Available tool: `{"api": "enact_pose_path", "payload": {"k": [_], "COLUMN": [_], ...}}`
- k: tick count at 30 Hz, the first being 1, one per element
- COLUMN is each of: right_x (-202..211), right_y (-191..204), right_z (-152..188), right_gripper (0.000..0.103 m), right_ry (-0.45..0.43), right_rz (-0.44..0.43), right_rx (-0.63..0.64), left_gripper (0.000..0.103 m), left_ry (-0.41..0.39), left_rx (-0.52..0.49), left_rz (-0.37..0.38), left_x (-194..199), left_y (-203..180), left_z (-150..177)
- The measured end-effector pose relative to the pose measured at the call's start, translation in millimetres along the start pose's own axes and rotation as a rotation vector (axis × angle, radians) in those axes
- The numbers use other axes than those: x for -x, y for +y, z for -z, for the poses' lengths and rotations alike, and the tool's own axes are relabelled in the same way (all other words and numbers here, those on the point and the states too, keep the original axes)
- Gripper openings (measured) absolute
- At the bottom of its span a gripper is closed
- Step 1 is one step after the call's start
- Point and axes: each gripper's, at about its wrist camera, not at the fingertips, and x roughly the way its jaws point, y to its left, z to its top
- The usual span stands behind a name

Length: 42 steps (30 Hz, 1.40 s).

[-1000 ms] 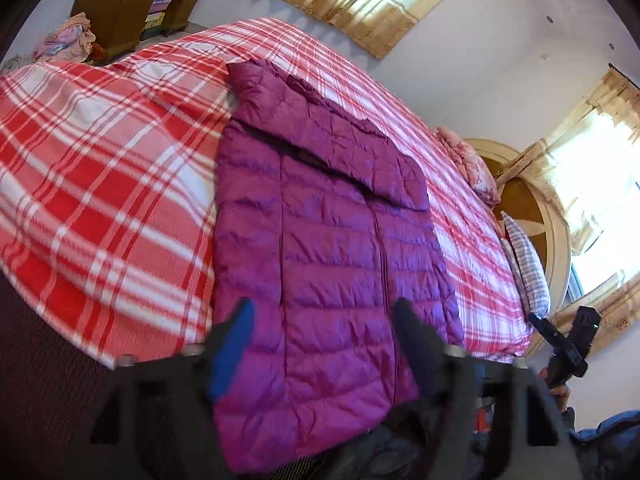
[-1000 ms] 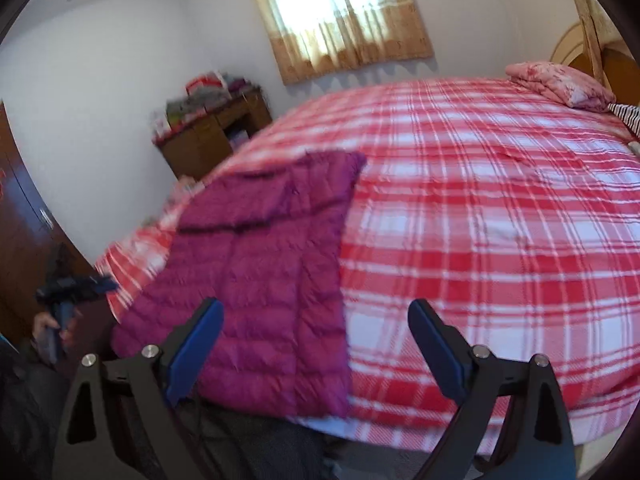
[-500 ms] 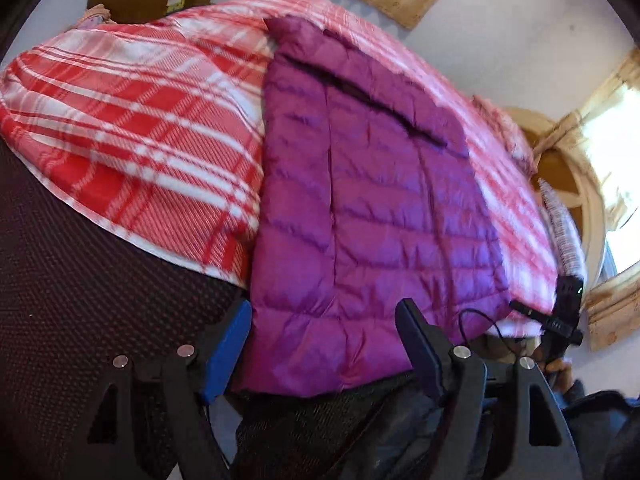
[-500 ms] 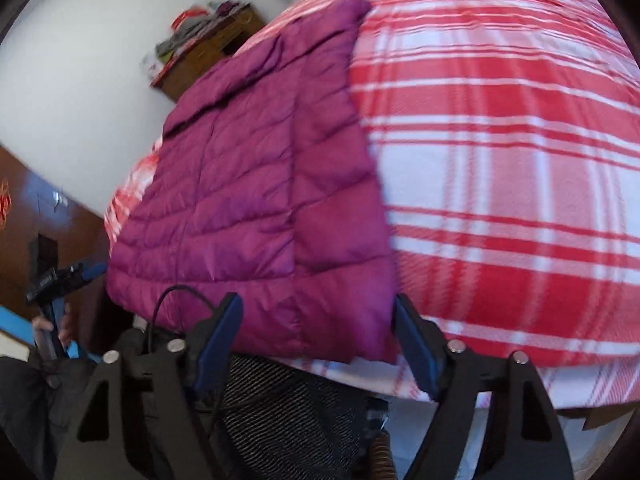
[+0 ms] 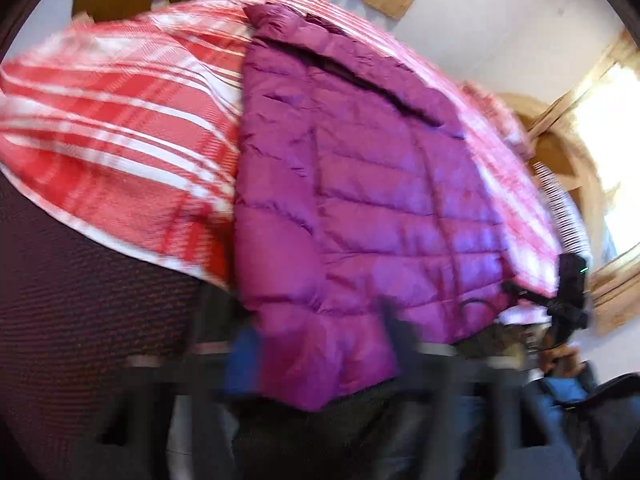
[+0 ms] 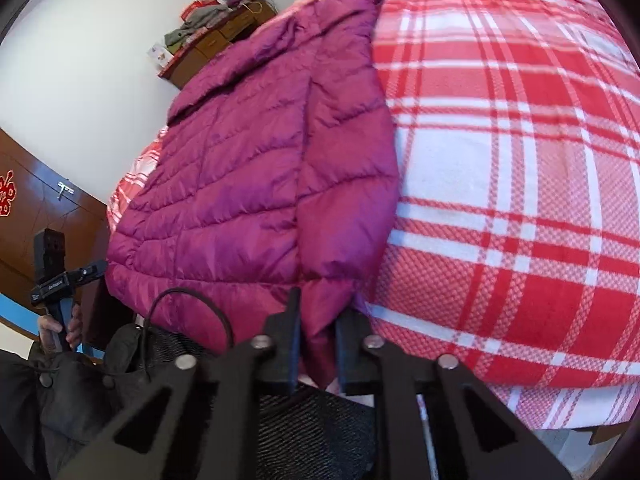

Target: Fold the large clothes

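A purple quilted jacket [image 5: 360, 200] lies spread on the red and white checked bedspread [image 5: 120, 132], its hem hanging over the near edge of the bed. The left wrist view is blurred. My left gripper [image 5: 320, 352] is closing on the hem's left corner, which fills the gap between its fingers. In the right wrist view the jacket [image 6: 260, 160] lies left of centre. My right gripper [image 6: 320, 320] is closing and pinches the hem's right corner between narrow jaws. Each view shows the other gripper at its edge, held by a hand [image 6: 60, 328].
The checked bedspread [image 6: 500, 160] stretches wide to the right of the jacket. A wooden cabinet [image 6: 216, 40] piled with things stands at the far wall. Pillows [image 5: 560, 200] and a wooden headboard [image 5: 560, 152] lie at the far right. Dark clothing [image 6: 300, 432] fills the foreground below the grippers.
Both grippers have dropped to the jacket's hem at the bed edge and their jaws have narrowed from wide apart onto the hem corners. The right jaws now sit close together.
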Motion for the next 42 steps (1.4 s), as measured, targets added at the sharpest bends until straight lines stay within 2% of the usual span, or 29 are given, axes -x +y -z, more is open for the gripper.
{"api": "enact_pose_path", "payload": {"k": [1, 4, 7, 10, 16, 20, 23, 28, 36, 40, 42], "right_x": [2.3, 13.2, 30.3, 40.4, 59.0, 67.7, 71.7, 66.5, 60.0, 41.1, 28.7], "right_y": [3.6, 15.1, 27.0, 40.2, 64.5, 69.4, 64.6, 59.3, 51.6, 40.8, 36.1], "right_z": [-0.9, -6.5, -17.7, -34.4, -85.8, -118.2, -135.9, -168.5, -233.5, -286.6, -311.3], "right_gripper": [0.013, 0.012, 0.012, 0.012, 0.012, 0.012, 0.012, 0.011, 0.011, 0.011, 0.011], "right_ry": [-0.010, -0.056, -0.132, -0.187, -0.337, -0.399, -0.431, -0.451, -0.515, -0.529, -0.523], "right_rz": [-0.005, -0.054, -0.135, -0.179, -0.257, -0.234, -0.227, -0.201, -0.139, -0.059, -0.049], "right_rx": [0.012, 0.023, 0.014, 0.029, 0.043, 0.054, 0.029, -0.002, -0.035, -0.038, -0.018], "left_gripper": [0.008, 0.006, 0.005, 0.005, 0.005, 0.005, 0.005, 0.005, 0.005, 0.005, 0.005], "left_ry": [-0.001, -0.053, -0.129, -0.186, -0.306, -0.365, -0.393, -0.402, -0.436, -0.460, -0.468], "left_rx": [0.024, 0.042, 0.040, 0.040, 0.030, 0.035, 0.076, 0.115, 0.158, 0.179, 0.186], "left_rz": [0.018, 0.086, 0.170, 0.251, 0.344, 0.329, 0.353, 0.340, 0.262, 0.216, 0.167], "left_x": [-1.2, 7.0, 22.8, 34.0, 52.0, 57.5, 53.7, 40.8, 27.7, 7.9, -5.9], "left_y": [2.8, 2.3, -3.5, -11.0, -21.9, -15.6, -7.1, 2.8, 20.5, 29.8, 33.5], "left_z": [-1.7, -8.7, -24.1, -45.7, -102.9, -133.9, -153.9, -187.4, -260.1, -306.5, -328.9]}}
